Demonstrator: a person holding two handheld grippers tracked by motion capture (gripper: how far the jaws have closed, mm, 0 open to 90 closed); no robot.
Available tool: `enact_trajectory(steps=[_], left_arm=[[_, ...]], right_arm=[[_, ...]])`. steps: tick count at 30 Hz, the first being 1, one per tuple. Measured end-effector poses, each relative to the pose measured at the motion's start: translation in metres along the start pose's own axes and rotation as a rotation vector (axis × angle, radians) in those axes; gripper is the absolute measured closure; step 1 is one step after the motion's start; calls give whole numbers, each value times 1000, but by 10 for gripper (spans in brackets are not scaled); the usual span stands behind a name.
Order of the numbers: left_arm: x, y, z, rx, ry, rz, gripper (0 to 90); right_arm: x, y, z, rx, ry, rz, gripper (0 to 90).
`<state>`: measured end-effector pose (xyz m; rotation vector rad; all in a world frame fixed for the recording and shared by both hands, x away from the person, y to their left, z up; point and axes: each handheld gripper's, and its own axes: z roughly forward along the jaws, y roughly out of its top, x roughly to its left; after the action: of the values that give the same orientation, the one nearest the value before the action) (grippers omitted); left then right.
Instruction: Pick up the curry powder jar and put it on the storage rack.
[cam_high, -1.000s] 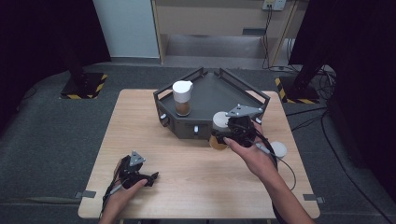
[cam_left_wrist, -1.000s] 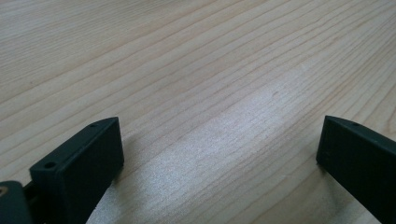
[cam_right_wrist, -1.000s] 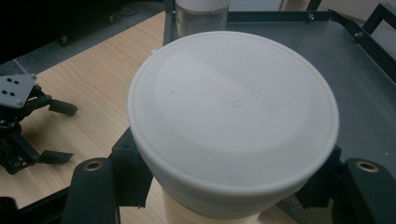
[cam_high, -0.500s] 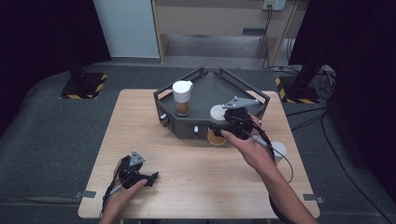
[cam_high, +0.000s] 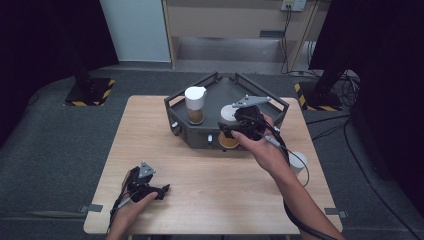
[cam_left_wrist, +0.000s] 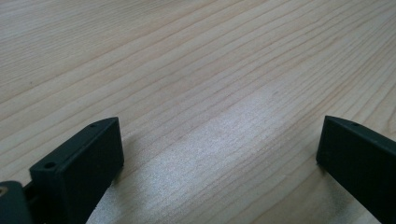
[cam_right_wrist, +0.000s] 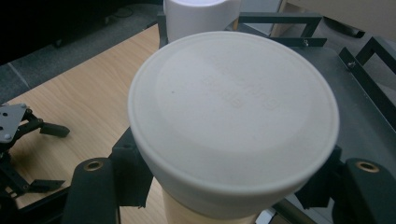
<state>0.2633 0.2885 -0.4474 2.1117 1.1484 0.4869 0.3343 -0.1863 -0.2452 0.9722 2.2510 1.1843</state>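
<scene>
A jar with a white lid (cam_high: 231, 112) and tan contents hangs at the front edge of the dark grey railed tray (cam_high: 270, 102), with my right gripper (cam_high: 233, 131) shut on it. In the right gripper view the lid (cam_right_wrist: 233, 112) sits between the two jaws, which press on the jar's sides below it. A second white-lidded jar (cam_high: 195, 104) stands upright on the tray's left part, and its white top (cam_right_wrist: 201, 13) shows behind the held one. My left gripper (cam_high: 161, 190) rests open on the wooden table (cam_high: 150, 130) near the front left, with bare wood (cam_left_wrist: 219, 154) between its jaws.
A small white cup-like object (cam_high: 299, 161) stands on the table's right side beside the right forearm. The tray has raised rails along its edges. Black curtains and stand bases surround the table. My left gripper (cam_right_wrist: 28, 140) lies far off at the left of the right gripper view.
My right gripper has carried the white-lidded jar up and away from the table toward the tray's front edge. The left gripper has stayed put.
</scene>
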Motion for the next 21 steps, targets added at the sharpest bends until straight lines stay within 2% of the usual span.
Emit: enact_trajectory(steps=[8,21], left_arm=[[0,0,0,2,0,3,0],[0,0,0,1,-1,1,0]], right_arm=[[-4,7,3,-4,-11,6,347],[-19,21,4,2,-52,26,347]])
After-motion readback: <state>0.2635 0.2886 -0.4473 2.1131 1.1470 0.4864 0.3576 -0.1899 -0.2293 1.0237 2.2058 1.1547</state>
